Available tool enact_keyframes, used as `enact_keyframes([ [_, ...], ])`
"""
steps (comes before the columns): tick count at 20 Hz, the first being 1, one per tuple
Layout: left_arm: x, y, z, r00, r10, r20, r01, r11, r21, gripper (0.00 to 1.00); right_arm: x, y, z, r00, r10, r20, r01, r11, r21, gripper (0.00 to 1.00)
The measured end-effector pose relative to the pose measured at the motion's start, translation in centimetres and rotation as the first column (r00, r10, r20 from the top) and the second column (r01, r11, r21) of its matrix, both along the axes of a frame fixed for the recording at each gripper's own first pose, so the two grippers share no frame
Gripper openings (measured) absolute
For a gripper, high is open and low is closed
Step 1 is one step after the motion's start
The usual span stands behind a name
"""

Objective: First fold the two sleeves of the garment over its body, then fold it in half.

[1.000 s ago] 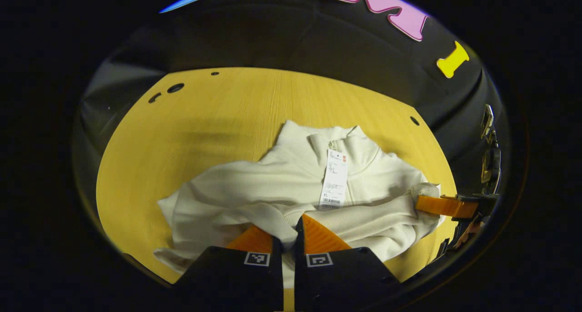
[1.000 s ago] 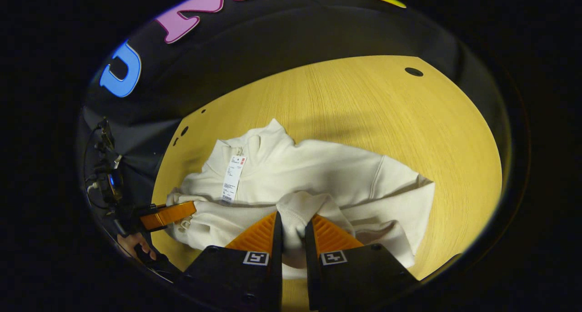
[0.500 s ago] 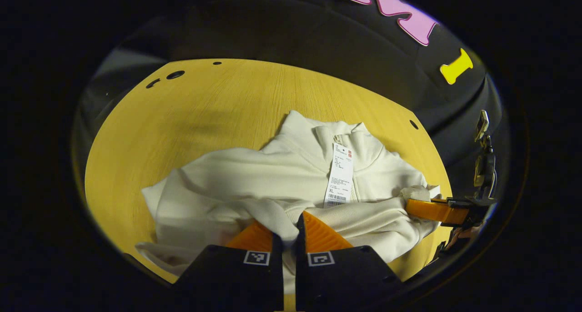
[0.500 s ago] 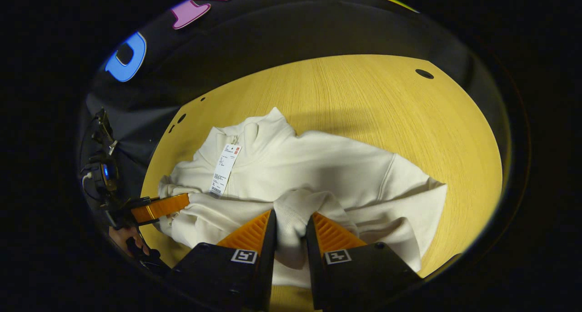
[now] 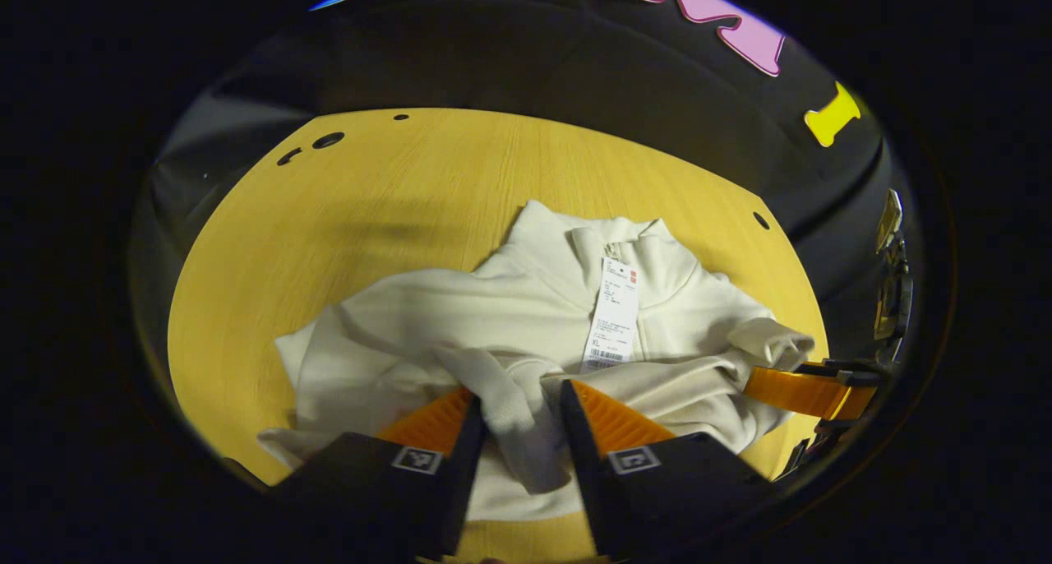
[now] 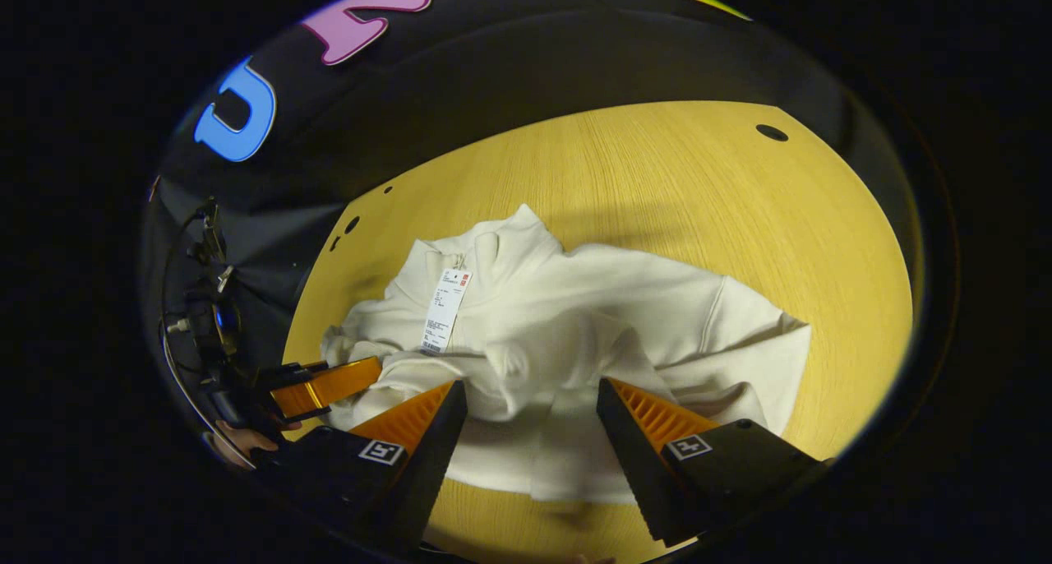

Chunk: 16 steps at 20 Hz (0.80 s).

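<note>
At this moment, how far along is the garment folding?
Done: both sleeves of the cream zip-neck sweater lie across its body. In hand: the right hand-held gripper and left hand-held gripper are open above the cuffs. Left: fold it in half on the yellow wooden table.

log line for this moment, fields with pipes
stage: sleeves laid over body, half-fold not done | left gripper: open, sleeve cuff between fingers | right gripper: open over garment | table: garment flat, tag at collar

Looking down and forward from close above the near edge of the bench (image 5: 271, 243), over each pair of tongs, left tongs (image 5: 516, 412) and right tongs (image 6: 530, 408), sharing the cream garment (image 5: 509, 317) (image 6: 575, 309) between them.
</note>
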State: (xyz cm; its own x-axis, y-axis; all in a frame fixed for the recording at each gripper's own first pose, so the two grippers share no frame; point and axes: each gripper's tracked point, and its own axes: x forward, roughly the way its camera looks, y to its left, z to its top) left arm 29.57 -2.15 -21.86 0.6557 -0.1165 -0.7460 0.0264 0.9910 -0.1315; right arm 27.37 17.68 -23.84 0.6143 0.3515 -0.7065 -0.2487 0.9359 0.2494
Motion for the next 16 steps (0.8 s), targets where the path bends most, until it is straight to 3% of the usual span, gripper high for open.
enact_keyframes([
  [1, -0.3, -0.4, 0.3, 1.000, -0.013, 0.010, 0.014, 1.000, -0.010, 0.80, -0.4, -0.3, 0.3, 1.000, 0.003, 0.008, -0.003, 1.000, -0.009, 0.99],
  [2, -0.7, -0.8, 0.8, 1.000, -0.024, 0.017, 0.024, 1.000, -0.014, 0.86, -0.7, -0.5, 0.6, 1.000, 0.007, 0.019, -0.007, 1.000, -0.015, 0.99],
  [3, -1.2, -0.9, 1.3, 0.999, -0.033, 0.022, 0.033, 0.999, -0.010, 0.99, -1.0, -0.5, 1.0, 0.999, 0.015, 0.031, -0.015, 1.000, -0.014, 0.99],
  [6, -2.6, -1.3, 2.3, 0.997, -0.055, 0.045, 0.055, 0.998, -0.010, 0.95, -2.4, -0.5, 2.4, 0.998, 0.039, 0.053, -0.039, 0.999, -0.008, 0.99],
  [16, -8.9, -1.8, 7.1, 0.980, -0.054, 0.194, 0.059, 0.998, -0.025, 0.95, -7.5, -0.4, 6.0, 0.982, 0.081, 0.169, -0.084, 0.996, 0.008, 0.99],
])
